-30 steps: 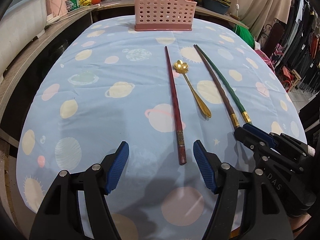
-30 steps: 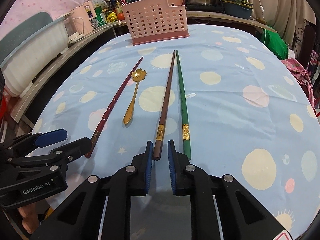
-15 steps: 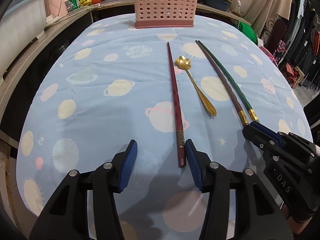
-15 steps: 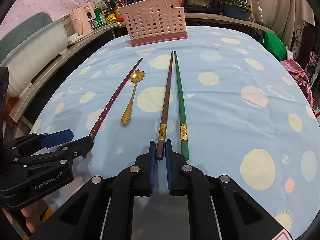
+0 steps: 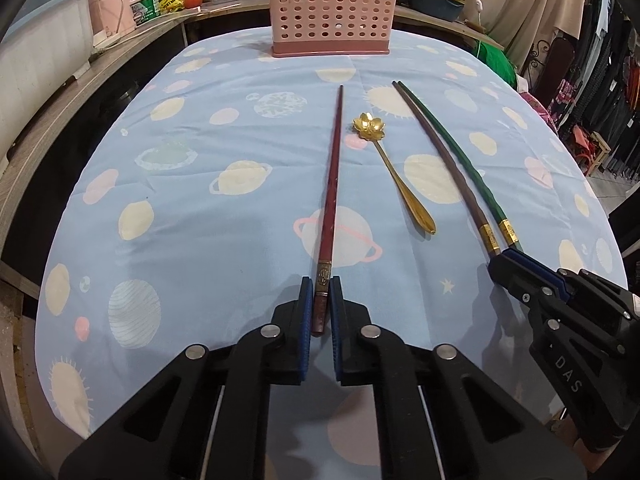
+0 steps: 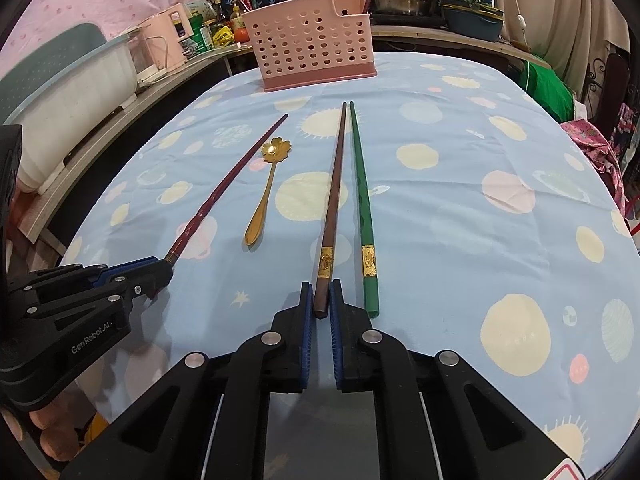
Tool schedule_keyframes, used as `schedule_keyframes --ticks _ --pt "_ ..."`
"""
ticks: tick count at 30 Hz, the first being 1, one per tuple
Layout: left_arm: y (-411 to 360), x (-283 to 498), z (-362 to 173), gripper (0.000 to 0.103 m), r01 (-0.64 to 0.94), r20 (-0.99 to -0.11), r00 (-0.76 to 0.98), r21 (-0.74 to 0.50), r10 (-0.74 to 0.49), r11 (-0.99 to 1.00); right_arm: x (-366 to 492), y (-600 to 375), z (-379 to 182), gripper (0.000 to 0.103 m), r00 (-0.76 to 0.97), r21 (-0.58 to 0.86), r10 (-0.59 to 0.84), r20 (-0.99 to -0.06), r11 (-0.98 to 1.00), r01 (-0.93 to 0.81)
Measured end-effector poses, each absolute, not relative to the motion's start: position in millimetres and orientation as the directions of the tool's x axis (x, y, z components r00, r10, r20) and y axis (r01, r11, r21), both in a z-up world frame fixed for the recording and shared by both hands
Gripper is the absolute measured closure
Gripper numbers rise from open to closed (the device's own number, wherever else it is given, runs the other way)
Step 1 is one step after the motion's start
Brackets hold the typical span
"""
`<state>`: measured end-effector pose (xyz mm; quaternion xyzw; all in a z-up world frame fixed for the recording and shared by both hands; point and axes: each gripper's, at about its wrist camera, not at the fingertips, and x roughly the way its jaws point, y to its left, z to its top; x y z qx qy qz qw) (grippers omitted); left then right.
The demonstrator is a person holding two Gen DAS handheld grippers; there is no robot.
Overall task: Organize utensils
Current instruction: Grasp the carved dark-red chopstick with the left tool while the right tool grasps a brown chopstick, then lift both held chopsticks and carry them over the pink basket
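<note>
My left gripper is shut on the near end of the red chopstick, which lies flat on the cloth. My right gripper is shut on the near end of the brown chopstick. The green chopstick lies just right of the brown one. A gold flower-bowl spoon lies between the red and brown chopsticks. The pink perforated utensil basket stands at the table's far edge. The right gripper also shows in the left wrist view, and the left gripper shows in the right wrist view.
The table wears a blue planet-print cloth. A wooden counter with a white tub runs along the left. Pots and bottles stand behind the basket. Clothes hang at the far right.
My left gripper moved forward and closed from wide open onto the red chopstick's end. My right gripper narrowed and closed onto the brown chopstick's end. The utensils have stayed in place.
</note>
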<state>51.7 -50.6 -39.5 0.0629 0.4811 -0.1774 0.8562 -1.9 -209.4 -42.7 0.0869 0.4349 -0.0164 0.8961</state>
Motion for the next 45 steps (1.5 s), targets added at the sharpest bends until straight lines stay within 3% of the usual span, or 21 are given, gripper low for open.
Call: schedule_keyframes --ticks 15,45 --pt "-23.5 51.5 -0.5 0.096 0.313 -0.827 0.482 -0.144 -0.288 0.939 -13.2 -210.7 3.1 0.095 0.679 0.182 0.071 -0.731 0.979 0.094" --pt "-18.2 82.6 147.5 0.096 0.341 -0.643 0.678 -0.155 -0.357 0.927 5.3 -246.1 146.7 0.096 0.873 0.210 0.039 -0.487 0.975 0.074"
